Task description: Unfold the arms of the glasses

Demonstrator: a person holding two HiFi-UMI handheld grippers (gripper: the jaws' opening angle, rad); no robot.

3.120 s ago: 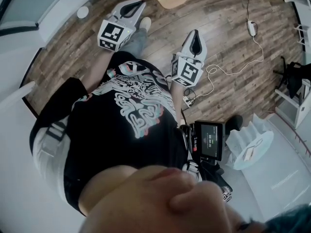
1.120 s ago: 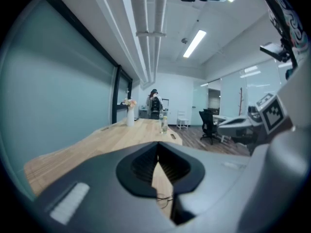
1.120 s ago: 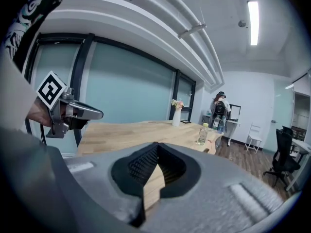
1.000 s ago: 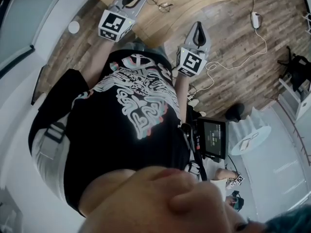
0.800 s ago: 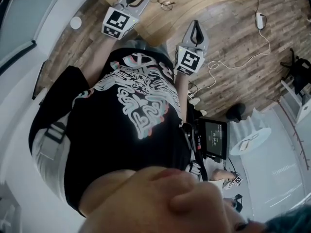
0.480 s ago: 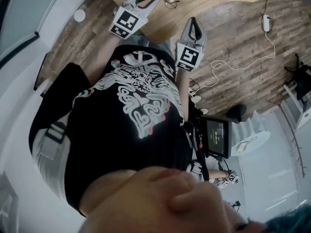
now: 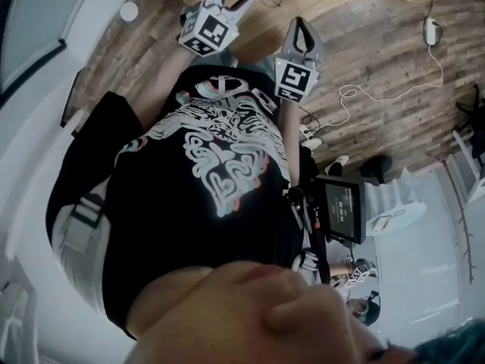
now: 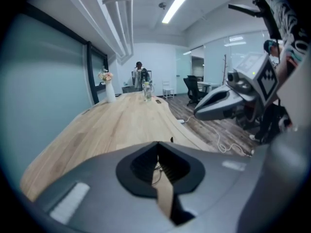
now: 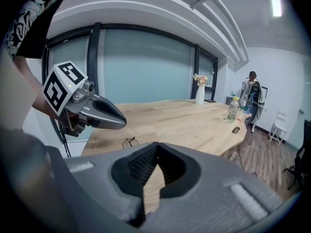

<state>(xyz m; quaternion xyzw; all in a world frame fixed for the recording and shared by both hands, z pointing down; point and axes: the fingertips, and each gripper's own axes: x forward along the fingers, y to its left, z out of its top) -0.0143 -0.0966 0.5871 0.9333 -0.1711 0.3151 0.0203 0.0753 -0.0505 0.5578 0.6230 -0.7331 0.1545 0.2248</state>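
Wood-topped table (image 9: pixel 184 115) carries the glasses (image 9: pixel 129 141) near its end. They lie just below the tip of the left tongs (image 9: pixel 123 124) and apart from it; their arms look folded, though they are too small to be sure. Both the left and the right tongs (image 9: pixel 156 144) are closed tip to tip with nothing held. Each cube bears a black-and-white square marker (image 7: pixel 209 30) without letters. A small screen (image 7: pixel 342 209) beside the person shows figures too small to read.
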